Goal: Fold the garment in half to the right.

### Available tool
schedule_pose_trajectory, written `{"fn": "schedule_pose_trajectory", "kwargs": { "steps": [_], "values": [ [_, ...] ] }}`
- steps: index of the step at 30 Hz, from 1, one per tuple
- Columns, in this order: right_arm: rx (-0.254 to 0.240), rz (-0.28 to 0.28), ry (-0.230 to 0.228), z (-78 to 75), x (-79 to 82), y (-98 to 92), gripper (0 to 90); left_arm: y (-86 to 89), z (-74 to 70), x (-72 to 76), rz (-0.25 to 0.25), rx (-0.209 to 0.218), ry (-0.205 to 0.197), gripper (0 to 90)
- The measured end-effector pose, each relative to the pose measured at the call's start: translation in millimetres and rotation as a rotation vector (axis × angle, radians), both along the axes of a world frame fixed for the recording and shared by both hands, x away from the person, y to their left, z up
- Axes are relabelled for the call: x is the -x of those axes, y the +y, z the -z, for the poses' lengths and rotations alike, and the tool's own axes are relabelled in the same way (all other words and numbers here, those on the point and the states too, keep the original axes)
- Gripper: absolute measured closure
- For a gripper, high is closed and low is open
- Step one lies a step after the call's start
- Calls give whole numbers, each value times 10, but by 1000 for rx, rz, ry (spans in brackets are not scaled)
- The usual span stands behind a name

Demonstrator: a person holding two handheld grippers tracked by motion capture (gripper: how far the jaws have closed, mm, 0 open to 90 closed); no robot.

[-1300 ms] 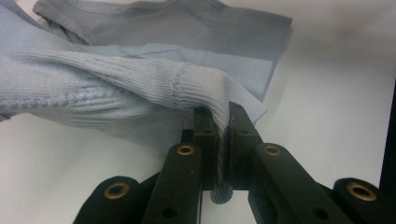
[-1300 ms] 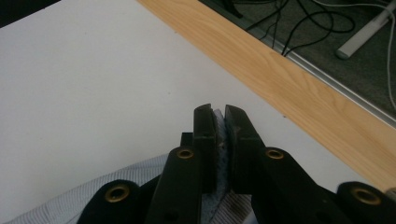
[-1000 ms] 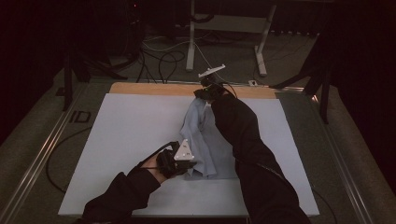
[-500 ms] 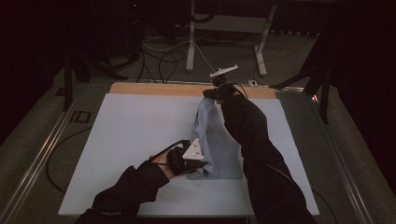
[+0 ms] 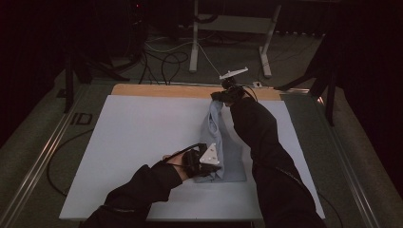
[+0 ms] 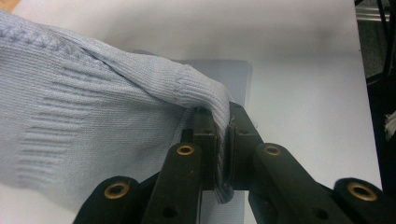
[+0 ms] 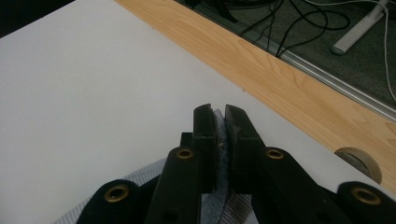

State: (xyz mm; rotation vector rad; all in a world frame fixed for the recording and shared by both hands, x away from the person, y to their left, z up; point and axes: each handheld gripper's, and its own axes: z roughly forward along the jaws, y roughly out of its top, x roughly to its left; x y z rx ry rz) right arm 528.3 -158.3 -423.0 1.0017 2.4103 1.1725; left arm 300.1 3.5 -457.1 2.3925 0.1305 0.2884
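A pale blue knitted garment (image 5: 223,142) lies stretched across the white table (image 5: 138,142), its near edge clamped by the left gripper (image 5: 203,164), its far edge by the right gripper (image 5: 223,95); even tension should prevent wrinkles.

In the high view we see a dim room: the floor (image 5: 142,57) and edges sink into near-black, while the white table (image 5: 142,137) is the one lit surface, evenly and softly. The dark sleeves (image 5: 266,156) lose nearly all detail. The picture is soft and somewhat grainy.

In the left gripper view the light is brighter; the cloth (image 6: 93,116) shows its knit sharply, and casts a grey shadow on the table beyond. The nearest jaw parts blur slightly.

In the right gripper view the table reads pale and flat, the wood strip (image 7: 289,79) warm and clear, with mild bending at the edges.
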Motion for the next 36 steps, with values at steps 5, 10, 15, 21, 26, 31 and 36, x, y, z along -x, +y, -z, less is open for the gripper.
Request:
{"fn": "schedule_pose_trajectory", "kwargs": {
  "steps": [5,10,15,21,26,31,36],
  "values": [
    [-5,-15,18,62,-35,-18,843,-108,53,-29,6,-17,5,862],
    [-9,-31,28,127,-64,-41,840,-213,115,-55,21,-25,17,861],
    [-41,-64,35,198,-82,-81,836,-306,187,-98,33,-33,35,857],
    [-43,-69,23,277,-116,-124,828,-418,259,-176,39,-40,56,856],
    [-62,-52,13,263,-121,-196,792,-507,316,-213,44,-56,67,854],
    [-92,-24,8,222,-117,-276,429,-560,351,-227,53,-50,94,824],
    [-126,-21,14,175,-86,-377,134,-580,348,-179,82,-47,98,636]
  ]
}}
